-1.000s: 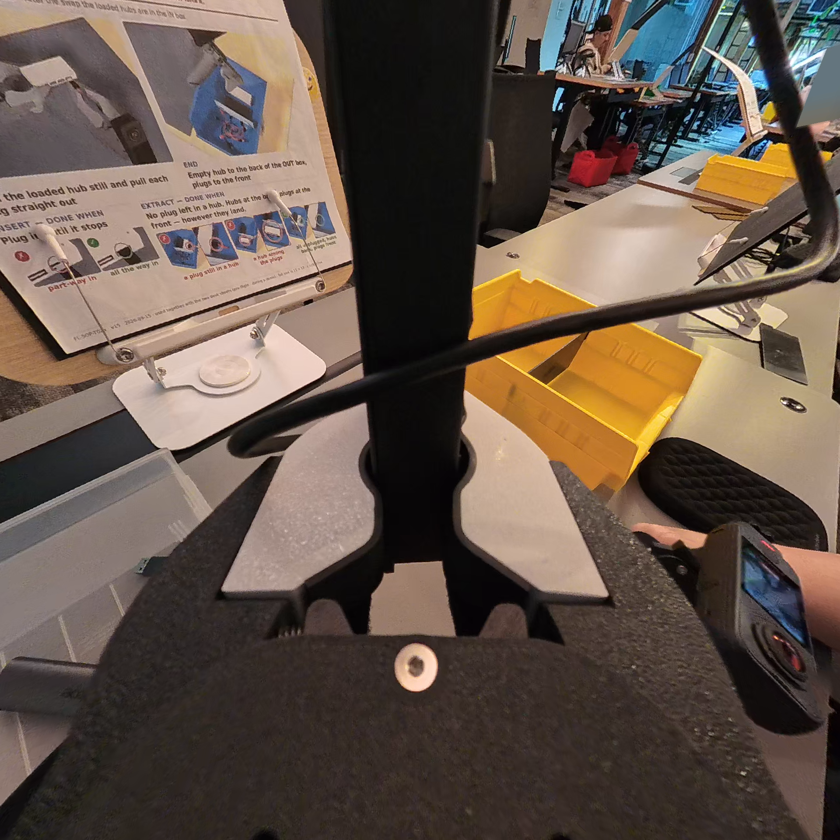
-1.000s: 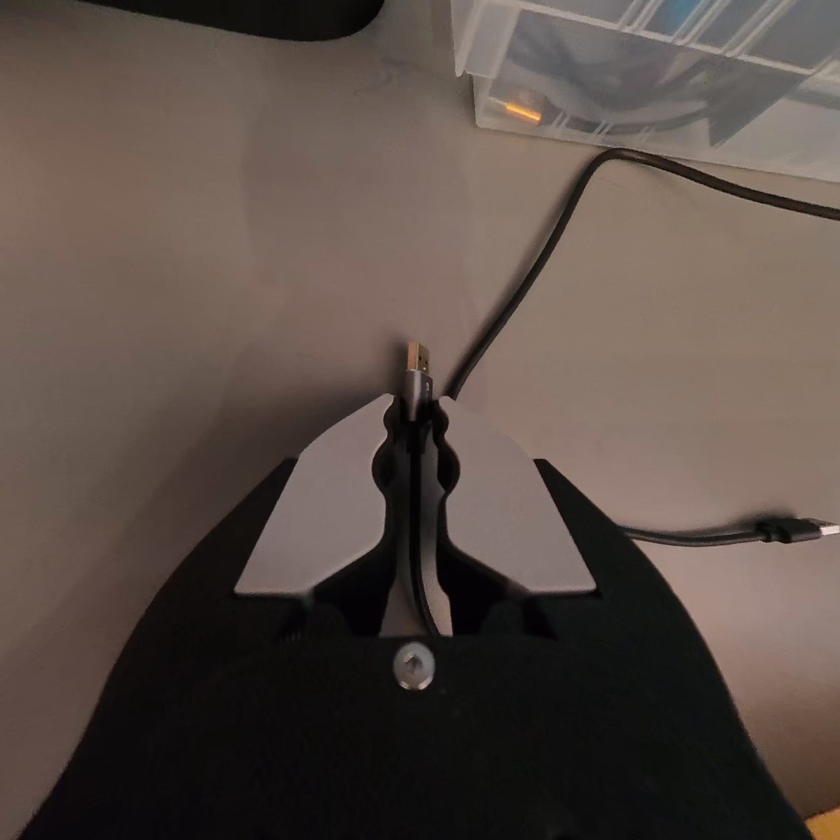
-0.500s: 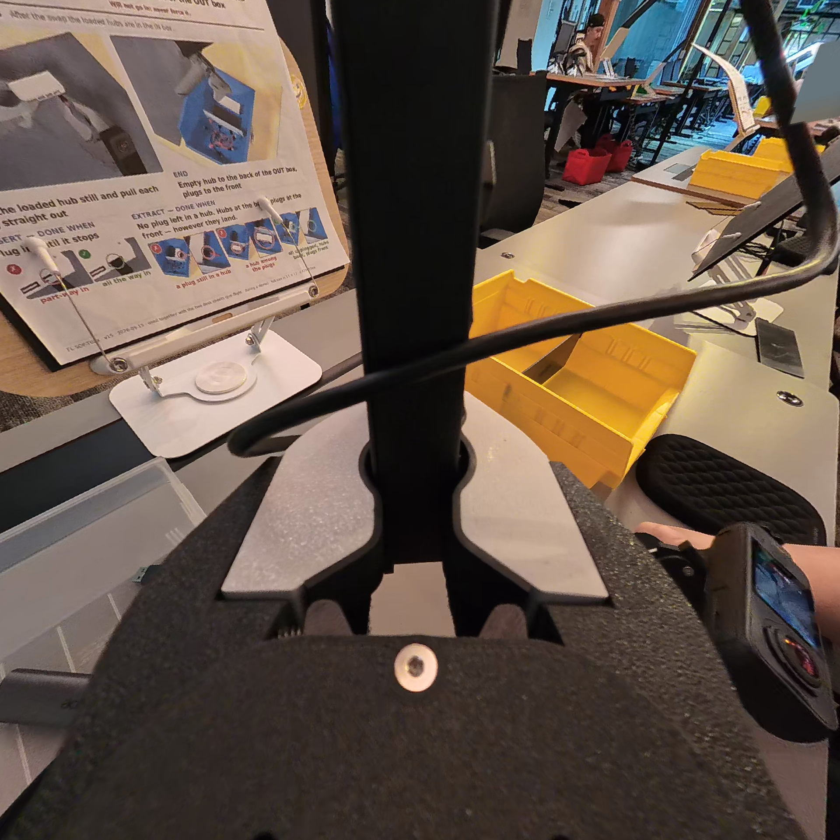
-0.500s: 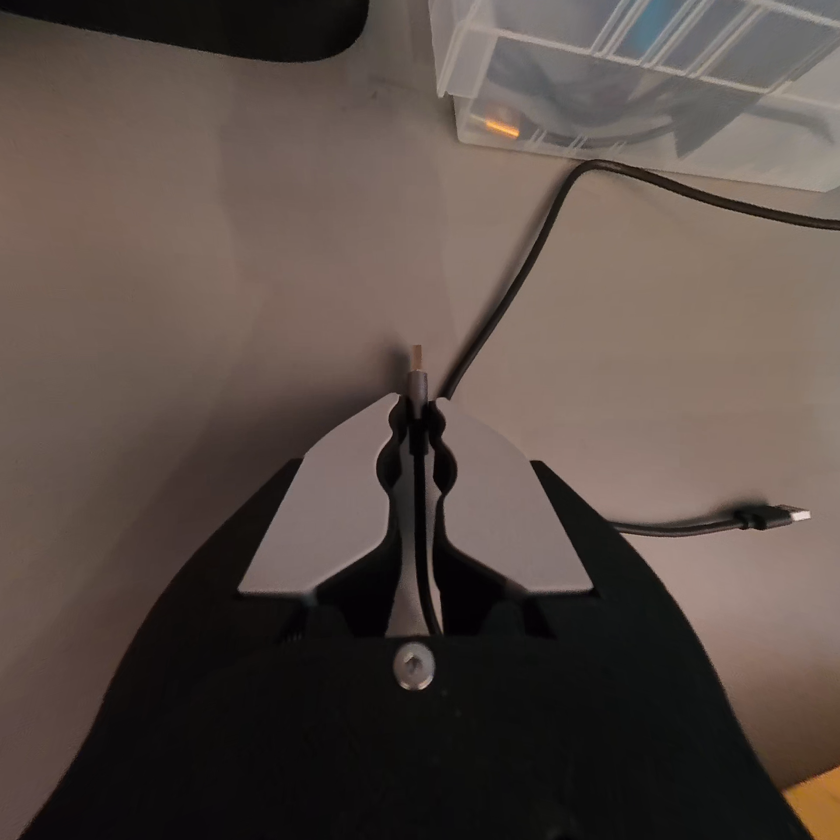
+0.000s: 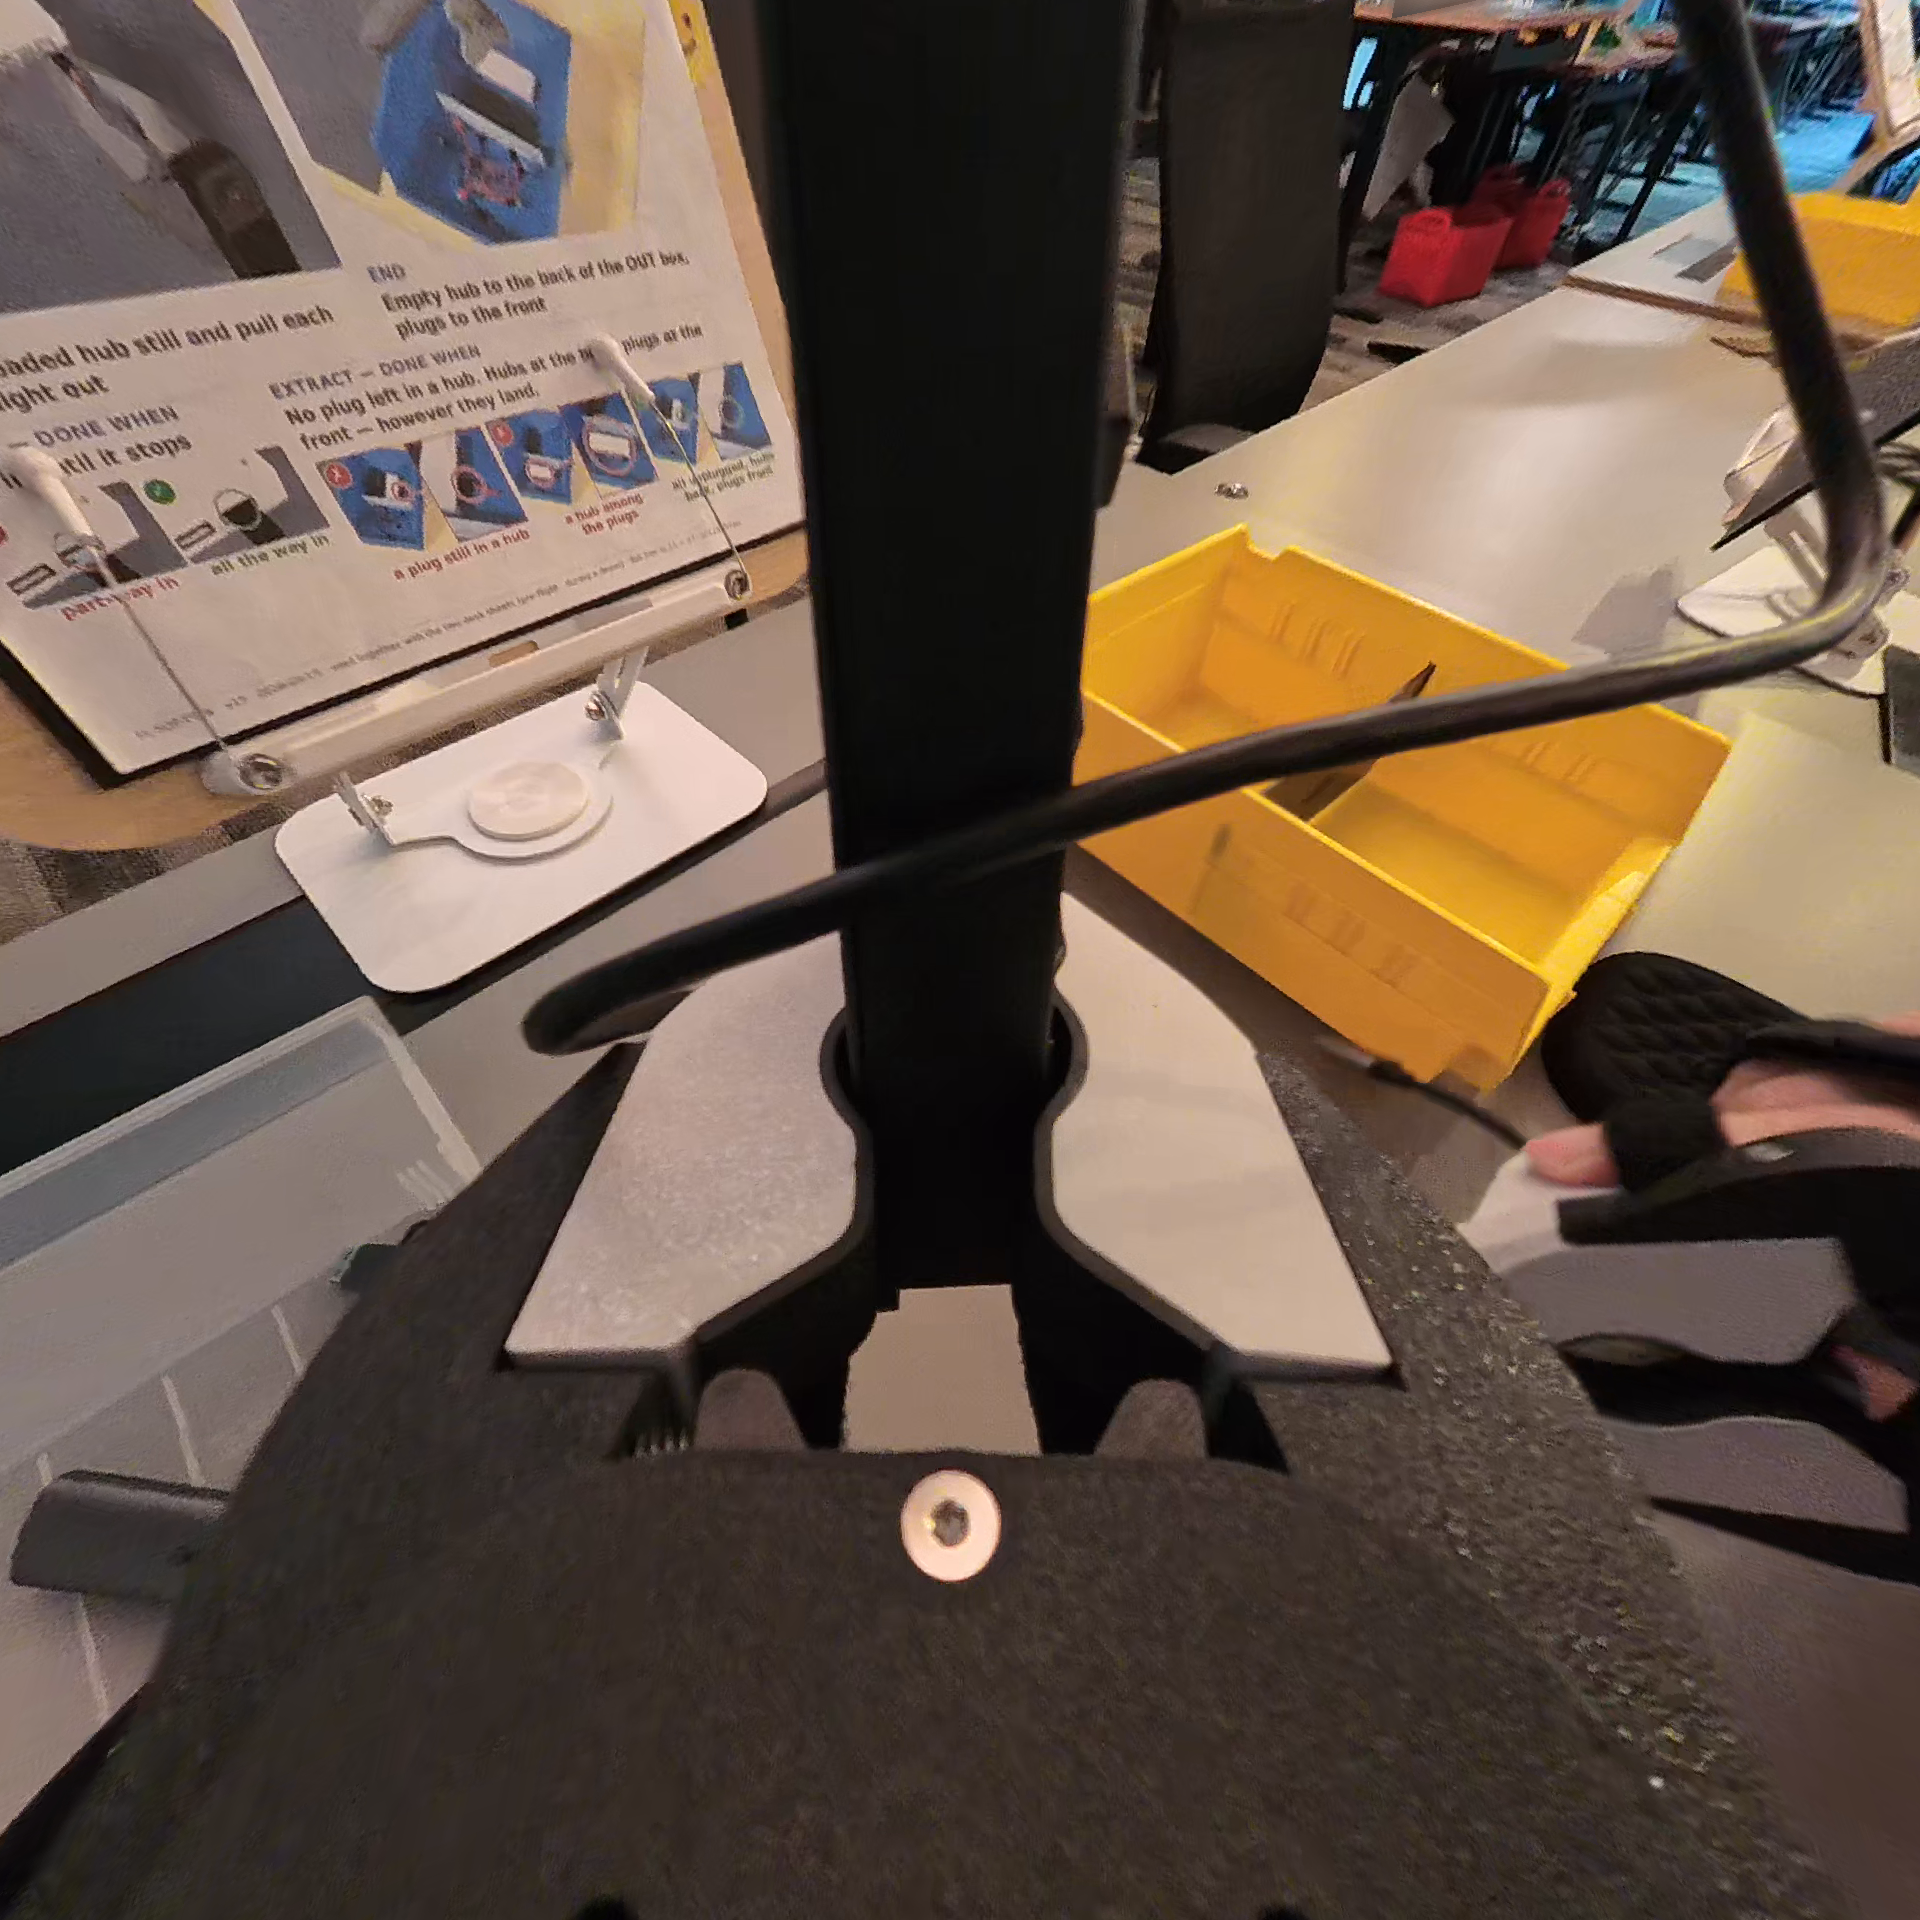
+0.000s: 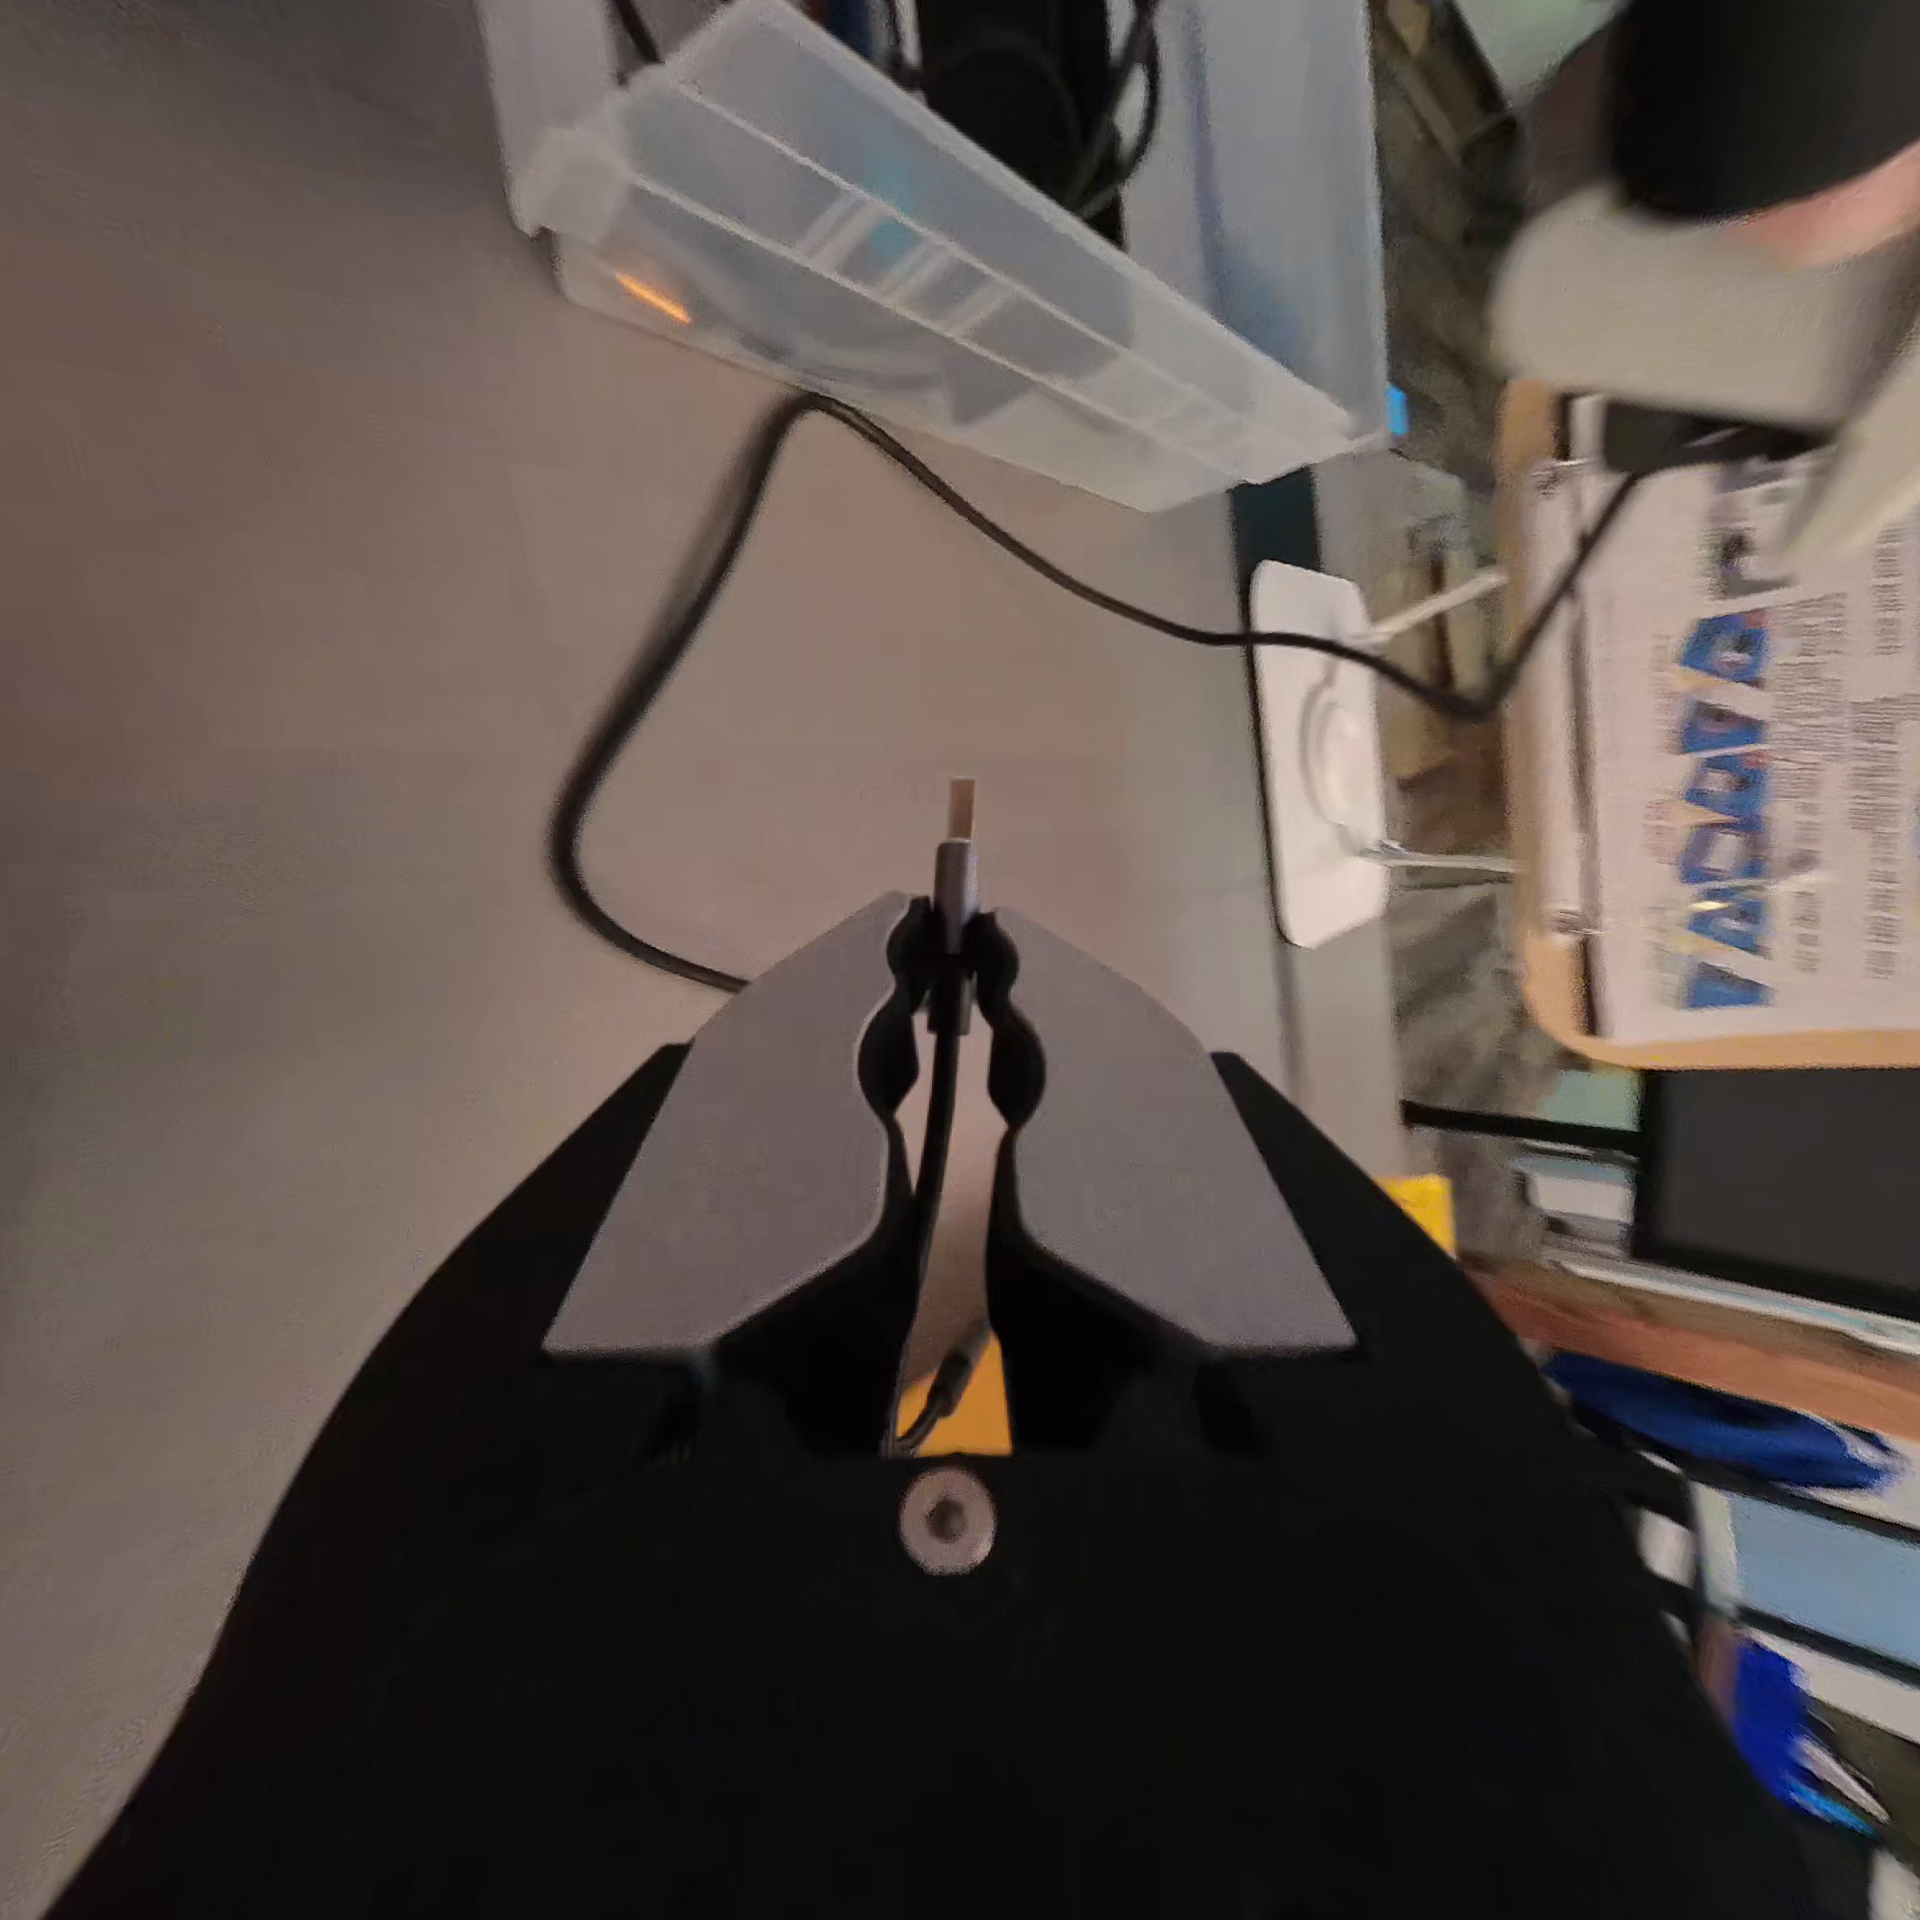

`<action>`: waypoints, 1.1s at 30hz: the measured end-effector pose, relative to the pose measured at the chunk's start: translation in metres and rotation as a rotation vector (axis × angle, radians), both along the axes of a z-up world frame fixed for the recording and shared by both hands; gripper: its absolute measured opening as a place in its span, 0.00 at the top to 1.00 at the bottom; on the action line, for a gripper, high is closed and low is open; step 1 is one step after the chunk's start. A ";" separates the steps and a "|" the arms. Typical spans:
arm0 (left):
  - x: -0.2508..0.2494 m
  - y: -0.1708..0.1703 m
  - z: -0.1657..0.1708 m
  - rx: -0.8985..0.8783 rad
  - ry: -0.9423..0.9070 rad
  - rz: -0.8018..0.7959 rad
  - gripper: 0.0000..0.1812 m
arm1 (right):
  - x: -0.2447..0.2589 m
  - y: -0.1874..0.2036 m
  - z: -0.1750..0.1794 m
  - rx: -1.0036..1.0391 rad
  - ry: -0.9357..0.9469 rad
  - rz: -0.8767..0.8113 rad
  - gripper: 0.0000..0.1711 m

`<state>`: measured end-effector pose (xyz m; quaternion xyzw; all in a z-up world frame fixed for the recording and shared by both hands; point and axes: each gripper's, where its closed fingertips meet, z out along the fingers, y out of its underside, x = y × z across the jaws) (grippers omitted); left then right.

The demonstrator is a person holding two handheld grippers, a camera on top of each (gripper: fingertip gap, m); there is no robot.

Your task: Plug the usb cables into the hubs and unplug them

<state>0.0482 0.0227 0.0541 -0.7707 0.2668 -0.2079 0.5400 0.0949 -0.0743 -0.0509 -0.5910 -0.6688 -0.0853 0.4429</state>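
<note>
- An open-plan office or lab workspace set up for bench work, not a home.
- A long pale grey surface (image 5: pixel 1475 457) runs into the distance, with more desks and dark chairs (image 5: pixel 1236 208) behind it in a wide room.
- A printed instruction sheet (image 5: pixel 343 343) with photos and step diagrams stands on a white metal stand (image 5: pixel 520 831).
- A yellow parts bin (image 5: pixel 1382 821) with a divider sits on the surface; another yellow bin (image 5: pixel 1860 255) lies farther back.
- A clear plastic box (image 6: pixel 935 281) holds supplies at the edge.
- Red baskets (image 5: pixel 1465 244) sit on the carpeted floor.
</note>
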 end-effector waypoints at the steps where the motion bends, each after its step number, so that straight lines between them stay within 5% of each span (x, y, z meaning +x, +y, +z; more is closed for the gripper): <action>1: 0.003 0.001 -0.003 -0.008 0.003 -0.005 0.85 | 0.003 0.003 0.010 0.037 -0.029 -0.015 0.94; 15: 0.010 0.008 -0.018 -0.053 -0.006 -0.014 0.85 | 0.004 0.024 0.103 0.240 -0.131 -0.139 0.94; 33: 0.011 0.021 -0.033 -0.040 0.030 0.041 0.85 | 0.017 0.040 0.092 0.229 -0.166 -0.162 0.94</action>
